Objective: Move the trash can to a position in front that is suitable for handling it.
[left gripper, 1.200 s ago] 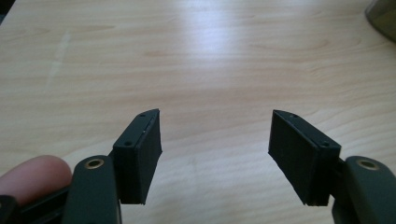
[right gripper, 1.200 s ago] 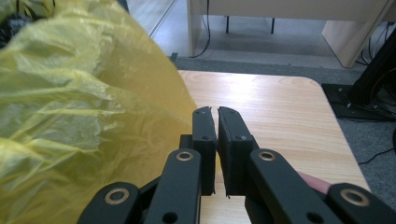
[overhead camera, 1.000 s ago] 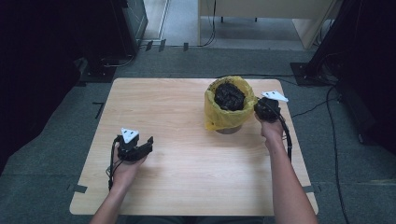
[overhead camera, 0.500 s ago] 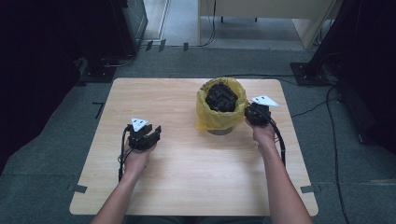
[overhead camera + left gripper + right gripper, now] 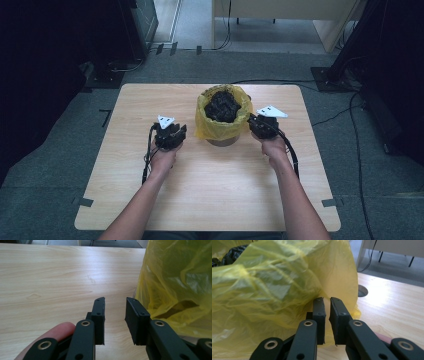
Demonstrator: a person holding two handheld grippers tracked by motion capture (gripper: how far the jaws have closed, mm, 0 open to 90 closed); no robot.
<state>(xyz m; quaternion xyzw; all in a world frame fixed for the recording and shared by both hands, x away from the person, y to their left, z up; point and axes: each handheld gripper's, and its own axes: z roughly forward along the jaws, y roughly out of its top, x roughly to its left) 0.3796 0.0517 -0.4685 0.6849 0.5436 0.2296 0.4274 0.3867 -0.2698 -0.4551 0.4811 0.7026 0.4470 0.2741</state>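
- Centrally, on the wooden table (image 5: pixel 210 200), stands a container lined with a yellow plastic bag (image 5: pixel 220 127), toward the far half of the tabletop in the high view.
- Inside the bag sits a heap of dark, crumpled material (image 5: pixel 222 105); what it is cannot be told.
- Under the bag's lower edge a round dark base (image 5: pixel 222 142) peeks out, resting on the wood.
- On the person's left, the left gripper (image 5: pixel 115 312) hovers low over the table just beside the bag's left flank, with the grey three-cornered plate (image 5: pixel 165 120) on top.
- Its jaws stand moderately apart with bare tabletop showing through the gap; they hold nothing, and the right-hand jaw in the left gripper view is near the yellow film without clearly touching it.
- A fingertip (image 5: pixel 56 332) of the left hand shows at the lower left of that view.
- On the other side, the right gripper (image 5: pixel 327 305) is pressed up against the bag's right flank.
- Its jaws are nearly closed, leaving only a narrow slit; yellow film shows at the slit, but whether any is pinched between the pads I cannot tell.
- Beyond the right gripper, a round cable hole (image 5: pixel 362 290) is set into the tabletop.
- Both forearms (image 5: pixel 295 200) come in from the near edge, cables trailing along them.
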